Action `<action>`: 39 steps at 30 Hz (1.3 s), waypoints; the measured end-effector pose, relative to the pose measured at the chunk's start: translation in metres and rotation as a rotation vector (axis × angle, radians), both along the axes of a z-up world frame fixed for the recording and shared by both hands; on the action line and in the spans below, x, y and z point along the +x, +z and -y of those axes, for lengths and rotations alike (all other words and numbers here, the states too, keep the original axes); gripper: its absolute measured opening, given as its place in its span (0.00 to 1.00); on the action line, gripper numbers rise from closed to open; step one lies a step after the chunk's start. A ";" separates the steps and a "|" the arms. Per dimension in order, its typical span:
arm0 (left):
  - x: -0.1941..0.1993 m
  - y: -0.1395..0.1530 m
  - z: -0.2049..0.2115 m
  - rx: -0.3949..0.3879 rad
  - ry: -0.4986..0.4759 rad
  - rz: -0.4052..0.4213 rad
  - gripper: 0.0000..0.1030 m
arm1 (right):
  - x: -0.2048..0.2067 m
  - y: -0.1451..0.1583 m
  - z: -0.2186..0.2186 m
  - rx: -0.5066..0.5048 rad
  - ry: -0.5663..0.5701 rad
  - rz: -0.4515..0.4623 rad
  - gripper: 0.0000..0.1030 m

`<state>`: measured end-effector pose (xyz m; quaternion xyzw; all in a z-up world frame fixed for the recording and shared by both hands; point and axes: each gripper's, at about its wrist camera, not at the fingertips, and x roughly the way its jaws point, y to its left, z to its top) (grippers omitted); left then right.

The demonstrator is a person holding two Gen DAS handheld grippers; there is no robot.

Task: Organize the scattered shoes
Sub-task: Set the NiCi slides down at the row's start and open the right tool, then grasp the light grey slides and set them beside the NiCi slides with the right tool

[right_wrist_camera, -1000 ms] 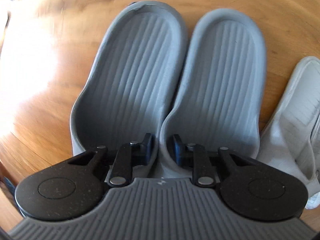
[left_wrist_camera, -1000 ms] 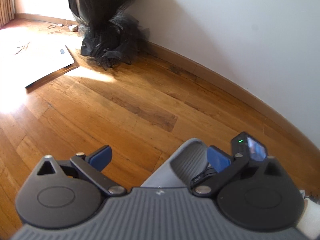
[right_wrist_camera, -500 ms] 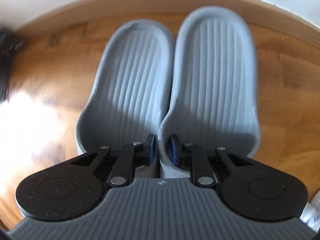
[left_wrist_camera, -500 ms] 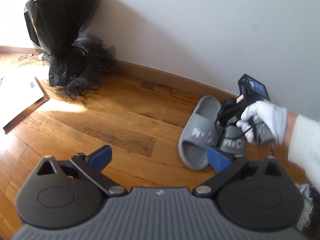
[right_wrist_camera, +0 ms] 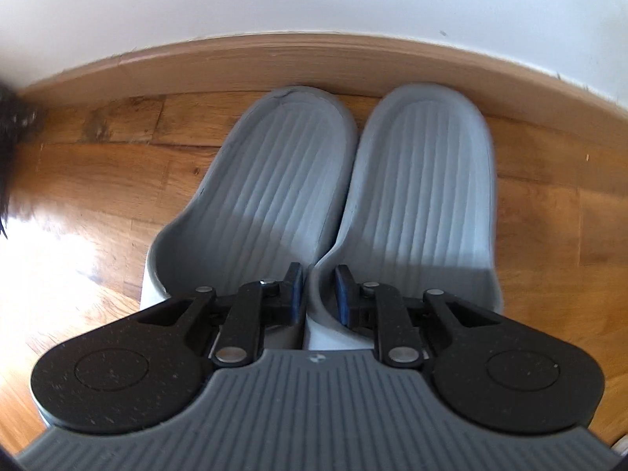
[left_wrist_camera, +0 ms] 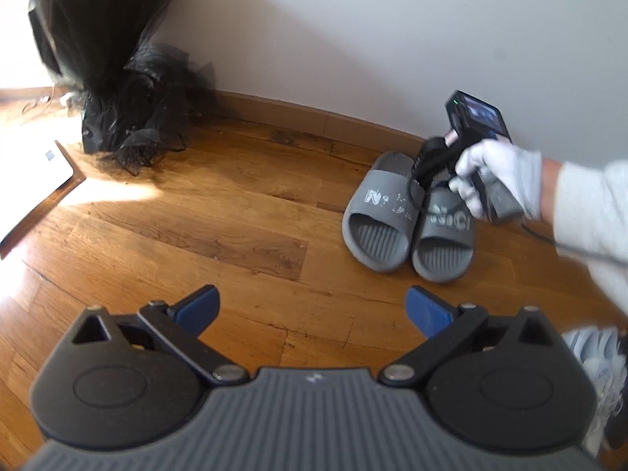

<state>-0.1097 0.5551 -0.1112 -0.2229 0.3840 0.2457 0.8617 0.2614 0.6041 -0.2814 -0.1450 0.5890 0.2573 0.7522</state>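
The wood floor (left_wrist_camera: 243,212) lies under both tongs, and a white wall (left_wrist_camera: 353,31) with a brown baseboard (right_wrist_camera: 298,59) stands straight ahead of them. A big black bag (left_wrist_camera: 117,78) leans on the wall far ahead and to the left of the left tongs (left_wrist_camera: 312,306). Two gray slippers (right_wrist_camera: 345,196) sit side by side on the floor, heels at the baseboard. They are right in front of the right tongs (right_wrist_camera: 318,290), which pinch the two inner edges of the slippers together. From the left tongs, the same slippers (left_wrist_camera: 408,227) are ahead and to the right, under the gloved right hand (left_wrist_camera: 498,176). The left tongs are spread wide and hold nothing. A white sneaker (left_wrist_camera: 600,376) peeks in beside them on the right.
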 end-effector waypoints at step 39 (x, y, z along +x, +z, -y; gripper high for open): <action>0.034 0.003 0.127 -0.071 -0.156 -0.002 0.99 | -0.006 -0.022 0.239 0.044 -0.212 -0.262 0.12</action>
